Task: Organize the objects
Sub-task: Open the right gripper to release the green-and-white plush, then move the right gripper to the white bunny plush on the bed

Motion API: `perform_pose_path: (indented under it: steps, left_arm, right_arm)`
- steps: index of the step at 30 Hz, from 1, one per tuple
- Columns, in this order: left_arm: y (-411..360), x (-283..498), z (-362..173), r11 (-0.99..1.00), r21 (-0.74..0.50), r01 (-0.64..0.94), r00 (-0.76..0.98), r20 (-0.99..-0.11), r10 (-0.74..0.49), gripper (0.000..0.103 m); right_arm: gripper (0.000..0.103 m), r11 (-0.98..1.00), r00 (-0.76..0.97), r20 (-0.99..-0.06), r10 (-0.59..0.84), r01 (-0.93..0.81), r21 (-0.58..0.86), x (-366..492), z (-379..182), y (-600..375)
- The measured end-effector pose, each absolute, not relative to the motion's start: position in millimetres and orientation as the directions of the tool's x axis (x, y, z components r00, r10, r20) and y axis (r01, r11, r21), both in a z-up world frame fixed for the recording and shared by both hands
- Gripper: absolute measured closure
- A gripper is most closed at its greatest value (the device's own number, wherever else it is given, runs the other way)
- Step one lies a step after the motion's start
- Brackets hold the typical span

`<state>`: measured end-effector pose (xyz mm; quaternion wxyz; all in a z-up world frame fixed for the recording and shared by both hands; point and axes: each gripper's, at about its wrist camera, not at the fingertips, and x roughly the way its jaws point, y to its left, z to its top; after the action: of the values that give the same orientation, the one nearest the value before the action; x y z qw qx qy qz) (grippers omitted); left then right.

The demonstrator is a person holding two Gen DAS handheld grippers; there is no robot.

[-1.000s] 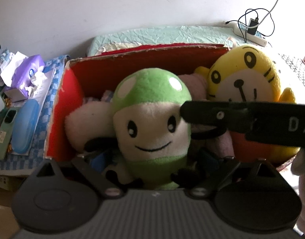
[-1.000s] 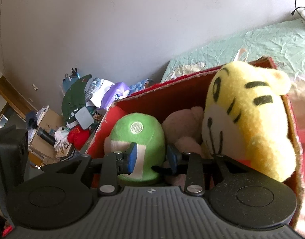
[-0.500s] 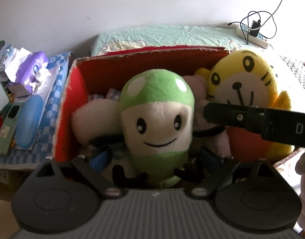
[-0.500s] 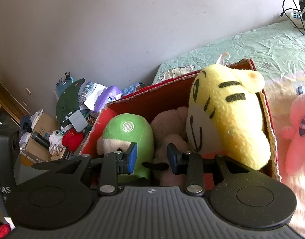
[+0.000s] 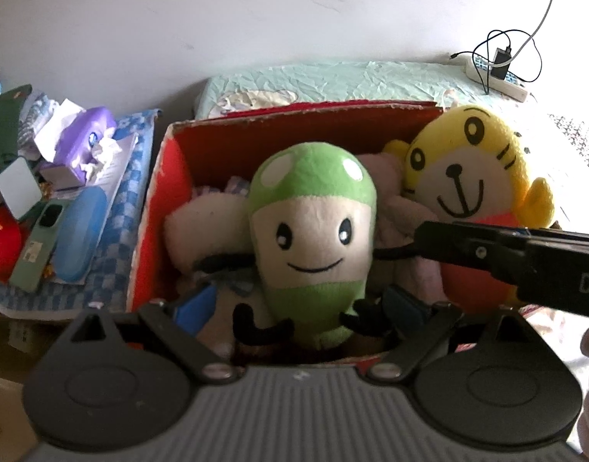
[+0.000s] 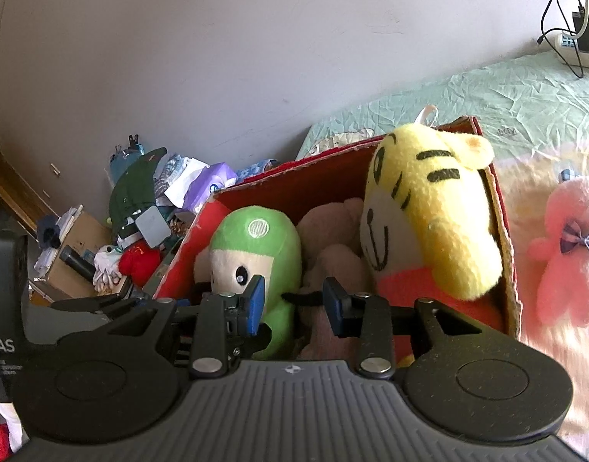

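The green mushroom plush [image 5: 313, 231] stands in the red box [image 5: 159, 208] between the left gripper's [image 5: 300, 308] spread, untouching jaws; the right gripper [image 6: 294, 300], at three o'clock, gapes empty.

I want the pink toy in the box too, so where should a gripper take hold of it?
Probably across the pink toy's narrow middle, just below its bow, coming down from above. It lies on the bed beside the red box, nothing on it, and its head looks wider than its middle.
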<state>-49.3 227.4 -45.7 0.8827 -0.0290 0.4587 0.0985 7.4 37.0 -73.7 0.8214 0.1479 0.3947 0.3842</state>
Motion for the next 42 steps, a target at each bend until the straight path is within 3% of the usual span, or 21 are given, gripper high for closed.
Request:
perform_pose_path:
  steps: [28, 36, 40, 42]
  left_arm:
    - [180, -83, -13, 0.959, 0.054, -0.278, 0.606, -0.765, 0.218, 0.012]
    - [138, -88, 2, 0.973, 0.034, -0.226, 0.658, -0.732, 0.179, 0.013]
    - [114, -85, 6, 0.985, 0.002, -0.175, 0.688, -0.715, 0.124, 0.023]
    - [102, -82, 7, 0.99, -0.013, -0.142, 0.703, -0.705, 0.092, 0.023]
  right_arm:
    - [0.065, 0.585, 0.344, -0.477, 0.809, -0.55, 0.596, -5, -62, -21]
    - [0.065, 0.556, 0.354, -0.429, 0.831, -0.542, 0.63, -1, -55, -71]
    - [0.065, 0.573, 0.377, -0.432, 0.819, -0.516, 0.636, 6, -58, -98]
    - [0.065, 0.587, 0.388, -0.441, 0.809, -0.502, 0.636, 10, -61, -111]
